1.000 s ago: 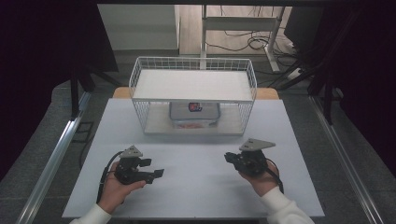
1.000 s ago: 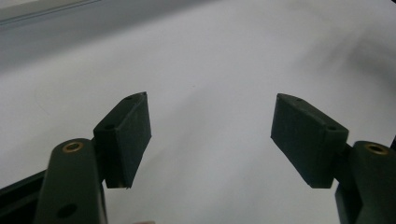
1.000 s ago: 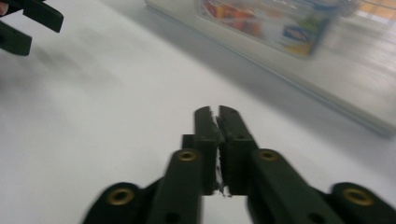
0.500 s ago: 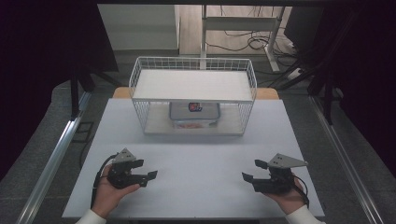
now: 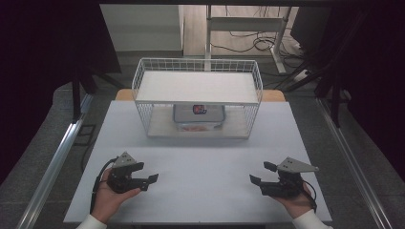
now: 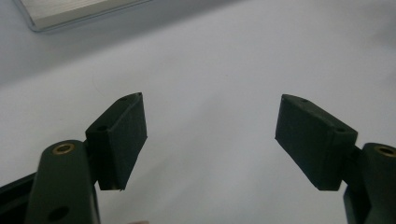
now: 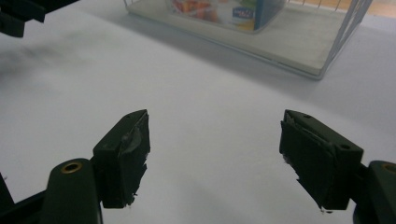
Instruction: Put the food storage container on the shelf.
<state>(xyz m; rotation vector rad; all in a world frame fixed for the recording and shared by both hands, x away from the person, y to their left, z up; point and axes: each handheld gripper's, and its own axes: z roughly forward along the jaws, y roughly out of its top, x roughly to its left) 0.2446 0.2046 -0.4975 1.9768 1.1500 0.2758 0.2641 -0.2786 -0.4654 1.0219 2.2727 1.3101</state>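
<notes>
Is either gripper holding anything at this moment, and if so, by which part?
Nothing is held. The left gripper and right gripper both stand open above the bare white table, with only tabletop between their jaws.

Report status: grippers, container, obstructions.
Left gripper and right gripper open, empty. Container on wire rack's lower shelf. White table between.

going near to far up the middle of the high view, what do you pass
bare white table top → front edge of the wire rack → food container on its lower shelf → rack's top shelf → floor with cables
</notes>
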